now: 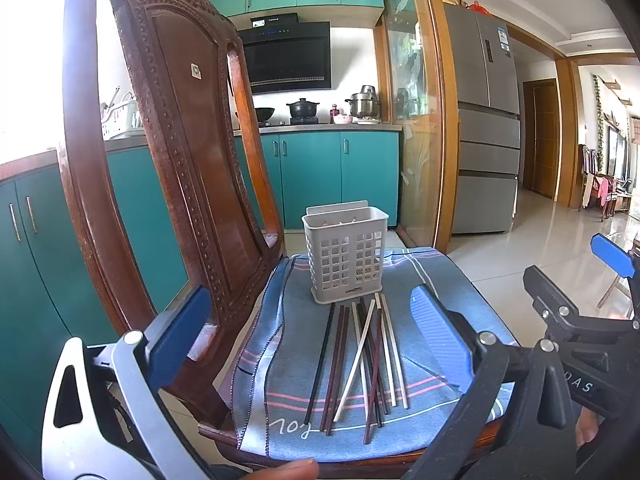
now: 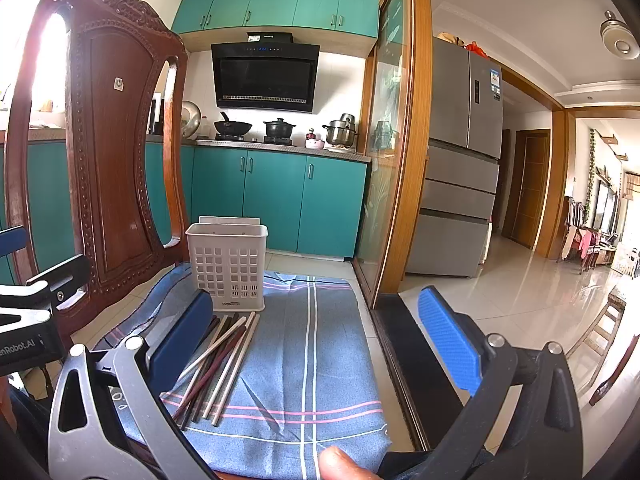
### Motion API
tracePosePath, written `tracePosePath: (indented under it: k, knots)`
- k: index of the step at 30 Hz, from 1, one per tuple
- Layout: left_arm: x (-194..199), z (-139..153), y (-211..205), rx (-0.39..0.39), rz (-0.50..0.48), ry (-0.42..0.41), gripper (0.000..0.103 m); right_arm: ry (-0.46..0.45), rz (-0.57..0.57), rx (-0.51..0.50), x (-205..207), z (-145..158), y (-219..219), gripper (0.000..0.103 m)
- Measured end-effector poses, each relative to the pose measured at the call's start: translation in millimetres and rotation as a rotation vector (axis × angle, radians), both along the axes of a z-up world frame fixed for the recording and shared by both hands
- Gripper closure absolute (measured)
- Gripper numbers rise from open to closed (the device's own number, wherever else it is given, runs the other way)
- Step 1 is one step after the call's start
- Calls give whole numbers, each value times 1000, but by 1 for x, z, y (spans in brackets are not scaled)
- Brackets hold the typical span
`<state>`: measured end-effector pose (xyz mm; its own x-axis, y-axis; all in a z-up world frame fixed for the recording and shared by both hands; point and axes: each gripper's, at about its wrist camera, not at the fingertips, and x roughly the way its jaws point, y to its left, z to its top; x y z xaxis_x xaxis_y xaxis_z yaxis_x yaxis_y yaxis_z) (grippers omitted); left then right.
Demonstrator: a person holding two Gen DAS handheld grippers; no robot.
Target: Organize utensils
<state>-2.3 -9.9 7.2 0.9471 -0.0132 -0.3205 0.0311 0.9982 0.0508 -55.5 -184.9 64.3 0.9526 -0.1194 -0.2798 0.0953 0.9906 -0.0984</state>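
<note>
Several chopsticks (image 1: 360,364), dark and white, lie in a loose crossed pile on a blue striped cloth (image 1: 432,276) over a chair seat. Behind them stands a white perforated utensil holder (image 1: 345,256), upright. My left gripper (image 1: 308,328) is open, its blue pads wide apart above the near end of the pile, holding nothing. In the right wrist view the chopsticks (image 2: 224,364) lie left of centre in front of the holder (image 2: 228,260). My right gripper (image 2: 316,340) is open and empty over the cloth (image 2: 320,360), to the right of the pile.
A carved wooden chair back (image 1: 176,152) rises at the left of the seat. The right gripper's black body (image 1: 580,320) shows at the right edge of the left view. A thumb (image 2: 340,462) is at the bottom. Teal cabinets, a fridge (image 2: 460,160) and tiled floor lie beyond.
</note>
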Motion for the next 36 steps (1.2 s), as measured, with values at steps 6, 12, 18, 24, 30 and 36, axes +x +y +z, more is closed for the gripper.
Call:
tracePosePath:
  k: [6, 12, 18, 24, 30, 36]
  knots:
    - [1, 1, -1, -2, -5, 4, 3, 1, 3, -3, 2, 2, 1, 2]
    - [3, -1, -1, -5, -7, 11, 3, 6, 4, -6, 4, -1, 1, 2]
    - [7, -4, 1, -8, -8, 17, 3, 9, 7, -4, 7, -2, 3, 2]
    - [15, -9, 2, -15, -5, 36, 3, 15, 2, -12, 12, -5, 2, 2]
    - [33, -24, 3, -15, -14, 101, 3, 64, -4, -27, 31, -14, -2, 2]
    - [86, -60, 5, -44, -67, 320, 14, 343, -24, -37, 106, -53, -14, 10]
